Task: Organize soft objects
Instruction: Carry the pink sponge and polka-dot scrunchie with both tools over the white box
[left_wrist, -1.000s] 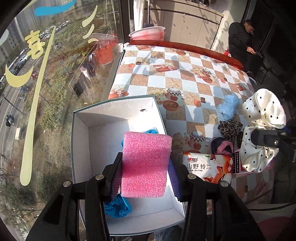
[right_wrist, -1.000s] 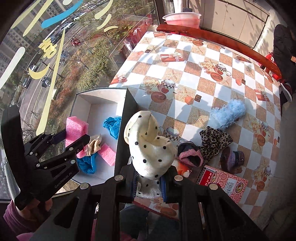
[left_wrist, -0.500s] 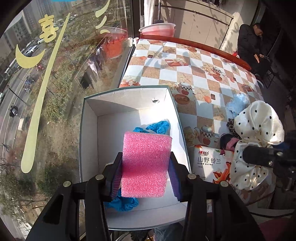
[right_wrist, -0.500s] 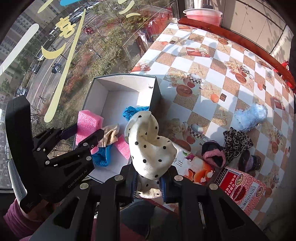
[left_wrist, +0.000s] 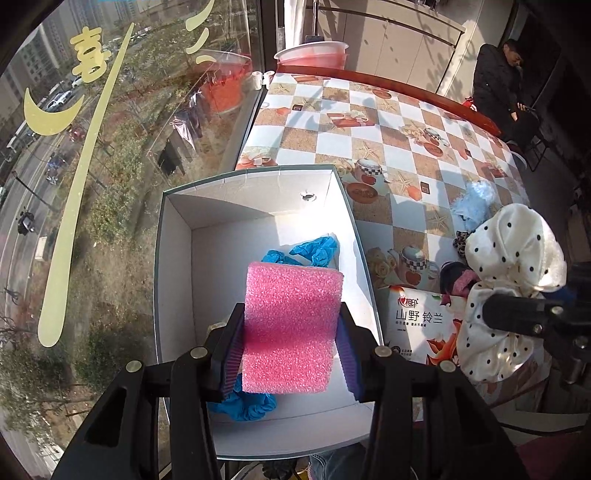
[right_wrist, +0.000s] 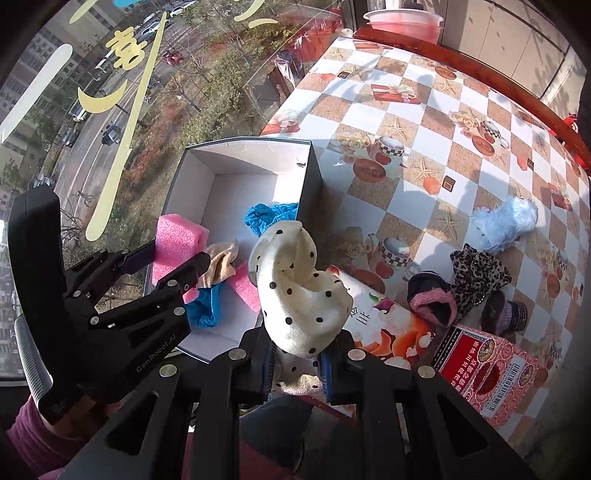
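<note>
Here the left gripper (left_wrist: 291, 354) is clamped on a pink foam block (left_wrist: 291, 328), held over the open white box (left_wrist: 177, 280) that sits at the window edge of the desk (left_wrist: 388, 129). Inside the box lie a crumpled blue cloth (right_wrist: 271, 218), a tan cloth (right_wrist: 221, 262), a second blue piece (right_wrist: 201, 308) and another pink foam piece (right_wrist: 243, 284). The right gripper (right_wrist: 295, 365) is closed tight on a cream fabric with black dots (right_wrist: 299, 291), which stands up from between its jaws just beside the box's right wall, above a printed flat carton (right_wrist: 388, 328). Further right on the checked desk cover, well apart from the box, lie a fluffy light-blue item (right_wrist: 506, 225), a leopard-print cloth (right_wrist: 480, 273), a black-and-pink item (right_wrist: 430, 299) and a dark purple item (right_wrist: 504, 312). A red patterned carton (right_wrist: 491, 373) lies near the desk's near edge. A person in dark clothes (left_wrist: 498, 74) sits beyond the desk's far corner.
</note>
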